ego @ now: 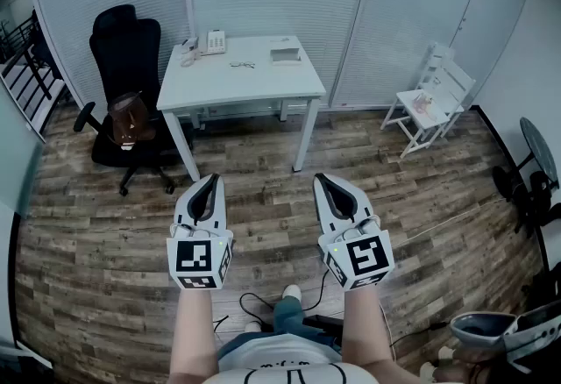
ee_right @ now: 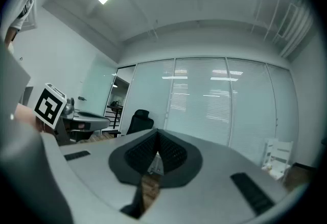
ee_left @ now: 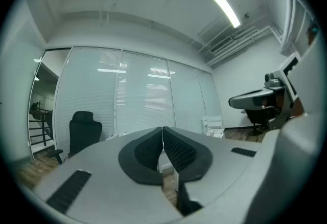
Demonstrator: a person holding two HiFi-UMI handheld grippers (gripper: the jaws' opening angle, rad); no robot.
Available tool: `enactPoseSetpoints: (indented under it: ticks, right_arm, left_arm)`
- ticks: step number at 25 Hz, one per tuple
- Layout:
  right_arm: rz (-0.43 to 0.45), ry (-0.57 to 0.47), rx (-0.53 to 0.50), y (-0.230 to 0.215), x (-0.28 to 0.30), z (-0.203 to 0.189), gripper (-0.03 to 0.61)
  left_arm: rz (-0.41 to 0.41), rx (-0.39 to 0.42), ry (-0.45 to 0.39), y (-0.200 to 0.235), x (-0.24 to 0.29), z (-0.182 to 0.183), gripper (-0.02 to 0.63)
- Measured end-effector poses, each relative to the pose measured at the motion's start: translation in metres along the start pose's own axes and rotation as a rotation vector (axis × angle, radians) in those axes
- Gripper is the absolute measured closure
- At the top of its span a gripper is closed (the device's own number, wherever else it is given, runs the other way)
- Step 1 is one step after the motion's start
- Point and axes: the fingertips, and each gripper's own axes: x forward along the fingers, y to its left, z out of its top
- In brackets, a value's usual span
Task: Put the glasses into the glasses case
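Observation:
A pair of glasses (ego: pixel 243 65) lies on the white table (ego: pixel 241 86) across the room, with a pale glasses case (ego: pixel 285 54) to its right near the table's back edge. I hold both grippers level in front of me, well short of the table. My left gripper (ego: pixel 210 180) is shut with nothing in it, its pads (ee_left: pixel 171 149) meeting at the tip. My right gripper (ego: pixel 322 180) is shut too, also with nothing between its pads (ee_right: pixel 166 152).
A white telephone (ego: pixel 211 42) stands at the table's back left. A black office chair (ego: pixel 125 84) with a brown bag (ego: pixel 129 121) sits left of the table. A white folding chair (ego: pixel 429 97) stands at the right. Cables (ego: pixel 263 308) trail on the wooden floor near my feet.

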Motion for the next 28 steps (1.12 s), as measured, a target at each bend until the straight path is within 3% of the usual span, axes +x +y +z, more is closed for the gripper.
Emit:
enactPoseSetpoints:
  ticks: [15, 28]
  right_arm:
    - [0.084, -0.037, 0.007, -0.124, 0.070, -0.020, 0.569]
    - [0.098, -0.045, 0.048, -0.175, 0.140, -0.049, 0.569]
  left_arm:
    - [0.038, 0.034, -0.008, -0.045, 0.134, 0.010, 0.597]
    - [0.025, 0.056, 0.022, -0.039, 0.227, -0.008, 0.597]
